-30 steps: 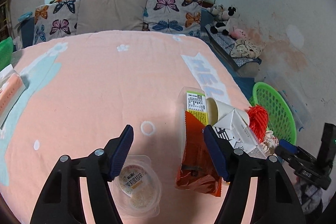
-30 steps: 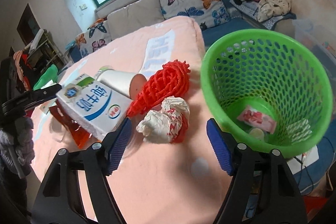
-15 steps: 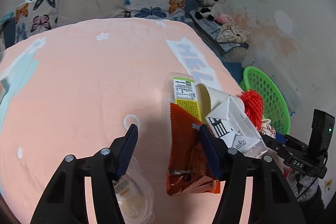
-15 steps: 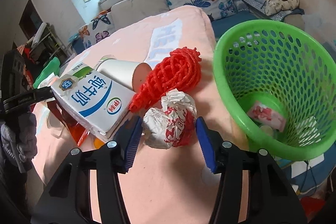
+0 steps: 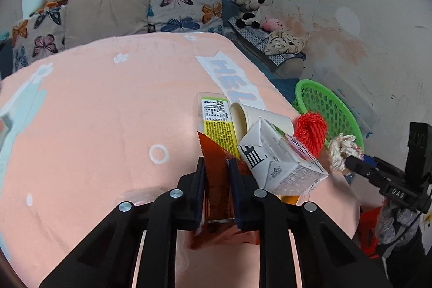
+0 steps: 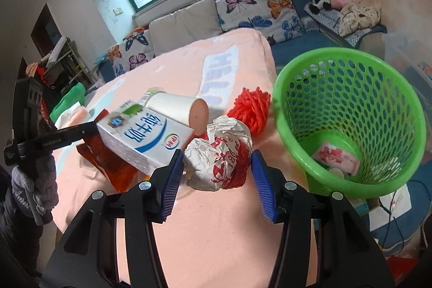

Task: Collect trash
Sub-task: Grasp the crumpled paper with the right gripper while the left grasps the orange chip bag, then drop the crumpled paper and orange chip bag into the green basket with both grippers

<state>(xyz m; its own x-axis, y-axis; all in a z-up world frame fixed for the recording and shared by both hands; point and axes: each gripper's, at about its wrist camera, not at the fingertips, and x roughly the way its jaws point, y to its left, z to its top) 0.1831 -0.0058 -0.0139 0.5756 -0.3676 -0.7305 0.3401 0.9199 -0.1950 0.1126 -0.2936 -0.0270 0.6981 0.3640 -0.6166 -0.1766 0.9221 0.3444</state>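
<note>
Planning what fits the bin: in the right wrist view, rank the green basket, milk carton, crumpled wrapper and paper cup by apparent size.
1. green basket, clearly largest.
2. milk carton.
3. crumpled wrapper, close to the carton; it sits nearer the camera, so that rank is unsure.
4. paper cup, smallest, partly hidden behind the carton.

Trash on my peach bedspread

My shiny orange foil wrapper [image 5: 216, 177] lies crumpled under the tilted white-and-blue milk carton [image 6: 143, 136]. Beside it sit a tipped white paper cup [image 6: 175, 108], red netting [image 6: 252, 109], and a crumpled red-printed paper wad [image 6: 218, 155], possibly a wrapper.
</note>
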